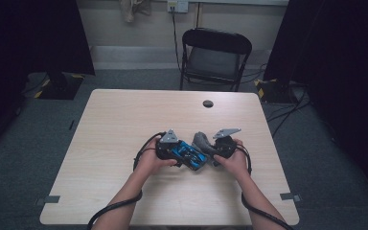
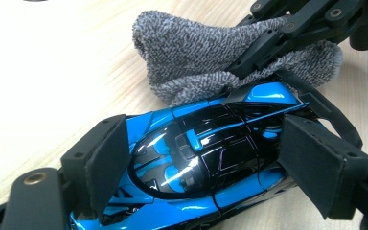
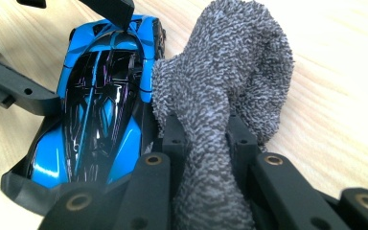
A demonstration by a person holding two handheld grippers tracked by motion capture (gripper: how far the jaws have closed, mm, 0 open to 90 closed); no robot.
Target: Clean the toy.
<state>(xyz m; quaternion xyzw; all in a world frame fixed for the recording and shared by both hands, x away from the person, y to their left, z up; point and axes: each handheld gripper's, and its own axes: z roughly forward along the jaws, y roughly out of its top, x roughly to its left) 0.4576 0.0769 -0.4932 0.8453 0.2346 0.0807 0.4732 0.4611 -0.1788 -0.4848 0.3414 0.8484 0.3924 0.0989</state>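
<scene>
Left gripper (image 2: 201,163) clamps blue car (image 2: 206,158) between 2 pads. Right gripper (image 3: 206,143) pinches grey cloth (image 3: 225,81), touching car at 3 o'clock.

In the high view the toy car (image 1: 191,156) was too small to show any detail, half covered by the left gripper (image 1: 175,152). In the left gripper view its near end was cut off by the bottom edge. In the right gripper view the grey cloth (image 3: 223,96) hid the car's right flank and ran out of frame below.
</scene>
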